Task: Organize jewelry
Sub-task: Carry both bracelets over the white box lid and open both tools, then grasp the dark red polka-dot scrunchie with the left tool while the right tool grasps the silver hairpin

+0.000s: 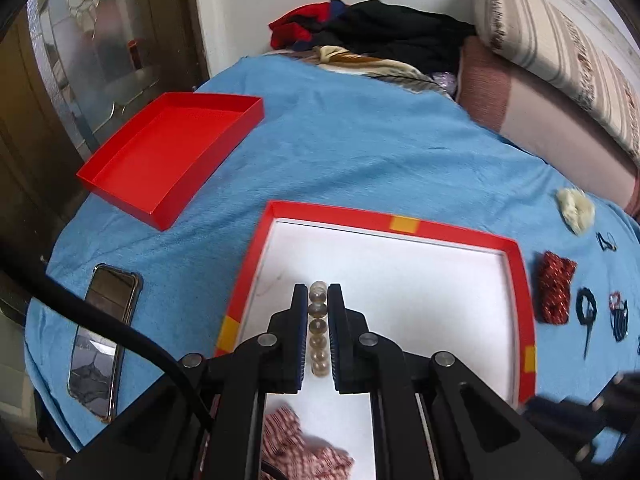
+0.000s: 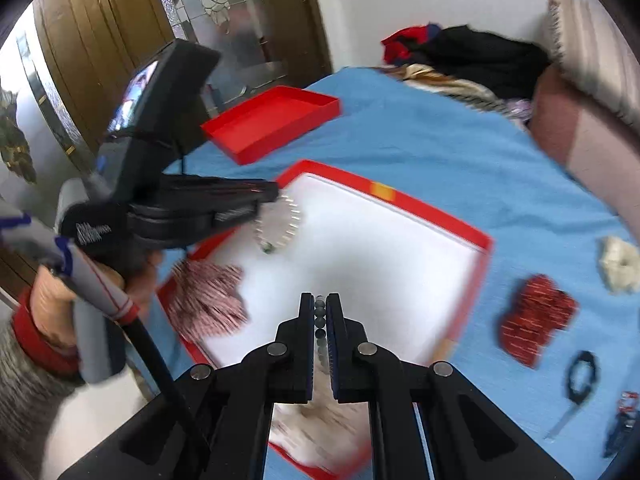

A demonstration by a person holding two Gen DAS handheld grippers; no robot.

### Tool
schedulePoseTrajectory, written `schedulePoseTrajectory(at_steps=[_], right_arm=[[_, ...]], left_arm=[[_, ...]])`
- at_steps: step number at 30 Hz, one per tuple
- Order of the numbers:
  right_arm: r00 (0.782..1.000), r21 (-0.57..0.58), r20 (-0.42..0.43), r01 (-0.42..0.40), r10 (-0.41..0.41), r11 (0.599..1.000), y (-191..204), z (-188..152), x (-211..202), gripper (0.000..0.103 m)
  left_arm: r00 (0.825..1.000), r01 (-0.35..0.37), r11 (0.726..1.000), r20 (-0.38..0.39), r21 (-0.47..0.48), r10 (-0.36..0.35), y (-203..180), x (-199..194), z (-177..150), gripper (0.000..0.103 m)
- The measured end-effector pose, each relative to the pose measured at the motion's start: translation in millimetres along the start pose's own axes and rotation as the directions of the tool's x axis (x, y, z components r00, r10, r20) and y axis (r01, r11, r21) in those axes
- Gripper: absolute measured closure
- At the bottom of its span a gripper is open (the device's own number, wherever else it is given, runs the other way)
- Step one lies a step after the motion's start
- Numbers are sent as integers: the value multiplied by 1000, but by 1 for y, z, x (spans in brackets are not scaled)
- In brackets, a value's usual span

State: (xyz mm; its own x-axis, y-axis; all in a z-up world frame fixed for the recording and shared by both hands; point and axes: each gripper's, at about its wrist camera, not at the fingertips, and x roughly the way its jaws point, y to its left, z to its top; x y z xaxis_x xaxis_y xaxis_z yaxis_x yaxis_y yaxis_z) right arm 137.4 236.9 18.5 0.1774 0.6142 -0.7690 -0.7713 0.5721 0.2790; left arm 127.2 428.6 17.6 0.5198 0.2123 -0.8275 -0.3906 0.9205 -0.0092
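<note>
My left gripper is shut on a bracelet of clear brownish beads and hangs over the white floor of the red-rimmed jewelry box. In the right wrist view that same left gripper sits over the box's far left corner, with the clear bead bracelet dangling from it as a loop. My right gripper is shut on a strand of small dark beads above the box's near side. A red-and-white checked scrunchie lies inside the box at its left.
The red lid lies open side up at the far left of the blue cloth, a phone near the left edge. Right of the box lie a red scrunchie, a cream scrunchie and black hair ties. Clothes and cushions are piled behind.
</note>
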Motion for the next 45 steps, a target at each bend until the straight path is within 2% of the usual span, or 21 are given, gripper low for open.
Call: schedulePoseTrajectory(at_steps=[4,6,12,15,16,18,20,23,26,29,32,38,41,45], right_arm=[[992,79,-30,-117,120,990,3,7,30,97],[988,107,-48,-139,145,984,2,6,41,96],[988,130,-105,-97,111,987,-13,-3,67,96],[992,110,-107,-53,65,993,-19,-6,68,96],[992,108,-108,-49,60,993,-21,-6,67,94],[993,110,-107,-43,55,993,-25,-7,63,81],[995,111,-91,-39,50,993,-29,-7,53,70],[997,107,-58,-40,46,993,-36,-7,30,69],[1000,78,-15,2,-1,997,-48,-18,-6,65],[997,74,20,70,-71,995,-71,-45,-45,56],[990,132,14,135,-138,982,-106,-83,-77,55],[967,308,-30,248,-252,918,-173,-168,-131,55],[959,375,-29,271,-281,887,-193,-195,-151,55],[955,417,-8,273,-297,867,-205,-214,-169,55]], left_arm=[[1000,-17,1000,-8,-16,17,11,10,3,94],[999,-28,999,-16,-17,28,15,15,3,94],[997,-67,997,-31,-27,66,23,28,1,94],[996,-85,996,-12,-26,85,24,25,1,94],[996,-90,995,-5,-30,90,24,23,1,90],[996,-93,995,4,-38,93,25,19,2,86],[994,-104,993,18,-48,104,25,14,3,83],[992,-121,991,38,-58,123,25,1,2,79],[989,-131,989,64,-62,135,24,-18,-2,78],[985,-142,989,93,-50,146,16,-42,-13,68],[986,-124,992,107,-33,127,1,-61,-26,62],[996,-38,997,87,69,32,-62,-79,-50,60],[997,-9,991,78,135,-1,-104,-81,-54,60],[997,37,981,53,193,-48,-157,-76,-56,60]])
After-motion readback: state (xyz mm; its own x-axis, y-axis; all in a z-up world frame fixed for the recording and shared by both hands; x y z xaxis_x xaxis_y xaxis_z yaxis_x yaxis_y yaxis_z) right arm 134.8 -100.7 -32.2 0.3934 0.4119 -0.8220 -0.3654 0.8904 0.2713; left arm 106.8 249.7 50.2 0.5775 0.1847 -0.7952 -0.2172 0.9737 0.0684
